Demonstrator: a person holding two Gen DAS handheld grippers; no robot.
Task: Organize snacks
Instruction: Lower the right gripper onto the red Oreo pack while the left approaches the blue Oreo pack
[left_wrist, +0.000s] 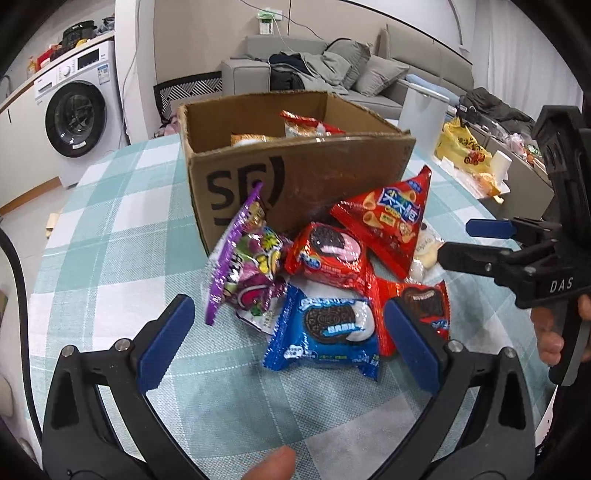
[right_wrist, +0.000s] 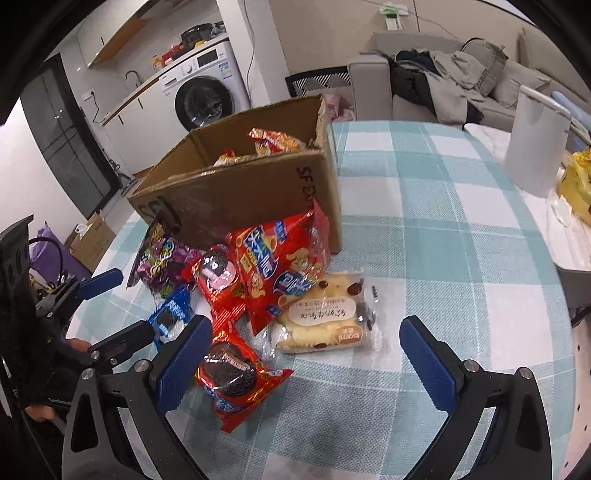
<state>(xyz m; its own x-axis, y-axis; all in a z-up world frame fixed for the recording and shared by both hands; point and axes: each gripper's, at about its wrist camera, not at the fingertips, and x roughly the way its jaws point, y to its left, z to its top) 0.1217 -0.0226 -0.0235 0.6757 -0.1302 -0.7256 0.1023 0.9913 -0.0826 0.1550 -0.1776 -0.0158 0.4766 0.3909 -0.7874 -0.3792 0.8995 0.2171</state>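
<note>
Hovering spread and empty, left gripper (left_wrist: 288, 339) frames the blue Oreo (left_wrist: 328, 332) at lower centre; right gripper (right_wrist: 306, 362) likewise gapes. Box (left_wrist: 295, 173) sits behind. Risk: crowded packs, 2 could lift together.

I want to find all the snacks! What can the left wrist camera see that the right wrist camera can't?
Only the left wrist view shows the whole front of the blue Oreo packet, which the right wrist view shows only in part.

Only the right wrist view shows the whole clear-wrapped yellow cake with brown spots; the left view catches just a pale edge of it.

Both show the brown cardboard box, the purple candy bag, the red triangular crisp bag, two red Oreo packets, and the checked tablecloth.
</note>
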